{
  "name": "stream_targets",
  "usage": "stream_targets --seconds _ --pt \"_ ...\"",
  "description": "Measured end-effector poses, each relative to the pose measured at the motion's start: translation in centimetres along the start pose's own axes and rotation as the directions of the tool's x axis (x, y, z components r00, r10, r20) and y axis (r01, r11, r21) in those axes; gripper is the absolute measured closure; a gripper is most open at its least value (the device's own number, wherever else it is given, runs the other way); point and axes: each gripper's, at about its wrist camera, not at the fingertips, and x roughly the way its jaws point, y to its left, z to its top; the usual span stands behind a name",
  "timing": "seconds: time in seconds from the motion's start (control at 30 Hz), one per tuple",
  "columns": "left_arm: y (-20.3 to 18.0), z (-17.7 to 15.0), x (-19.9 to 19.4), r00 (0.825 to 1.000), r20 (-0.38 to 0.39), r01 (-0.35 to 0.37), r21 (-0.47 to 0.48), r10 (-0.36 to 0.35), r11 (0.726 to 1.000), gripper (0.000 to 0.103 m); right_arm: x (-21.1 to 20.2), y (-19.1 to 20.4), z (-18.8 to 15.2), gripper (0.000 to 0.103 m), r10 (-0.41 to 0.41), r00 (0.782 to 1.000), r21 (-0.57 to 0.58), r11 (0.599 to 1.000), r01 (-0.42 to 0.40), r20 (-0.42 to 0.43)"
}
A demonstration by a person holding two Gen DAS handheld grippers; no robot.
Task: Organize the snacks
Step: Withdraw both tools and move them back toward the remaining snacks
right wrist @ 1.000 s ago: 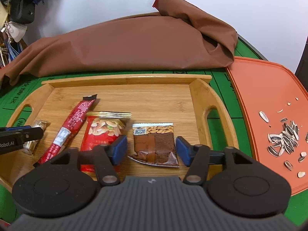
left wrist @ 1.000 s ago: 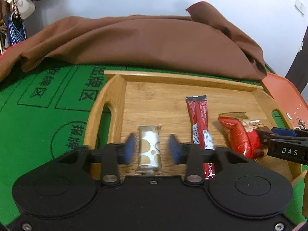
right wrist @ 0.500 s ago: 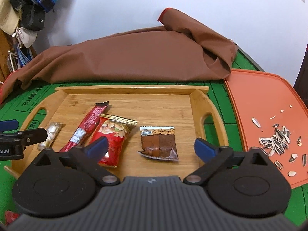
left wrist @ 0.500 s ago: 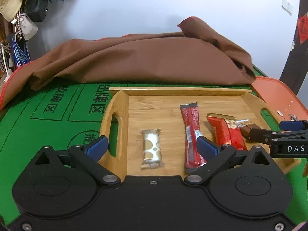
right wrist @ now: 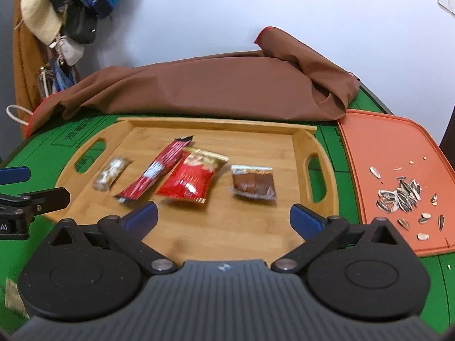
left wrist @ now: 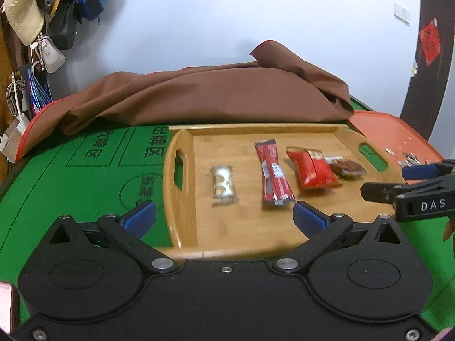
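A wooden tray (left wrist: 182,187) (right wrist: 284,236) on the green table holds a row of snacks: a white-and-gold bar (left wrist: 223,184) (right wrist: 111,172), a long red stick pack (left wrist: 273,173) (right wrist: 156,174), a red nut bag (left wrist: 311,169) (right wrist: 193,177) and a brown cake pack (left wrist: 348,167) (right wrist: 253,184). My left gripper (left wrist: 224,218) is open and empty above the tray's near left edge. My right gripper (right wrist: 223,218) is open and empty above the tray's near edge; it also shows at the right of the left wrist view (left wrist: 412,187).
A brown cloth (left wrist: 213,96) (right wrist: 213,85) is heaped behind the tray. An orange mat (right wrist: 398,170) with sunflower seeds (right wrist: 401,196) lies to the right. Bags and a hat (left wrist: 25,8) hang at the far left wall.
Both grippers opened wide, releasing the white-and-gold bar and the brown cake pack, and pulled back and up from the tray. The snacks stay on the tray.
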Motion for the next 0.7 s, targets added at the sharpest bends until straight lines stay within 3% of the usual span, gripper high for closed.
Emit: stream_targets --seconds 0.7 --pt "0.3 -8.6 -6.9 0.999 0.013 -0.046 -0.004 0.046 0.999 0.000 -3.7 2.3 -6.2 0.000 0.072 0.997 -0.064 0.995 -0.072 -0.006"
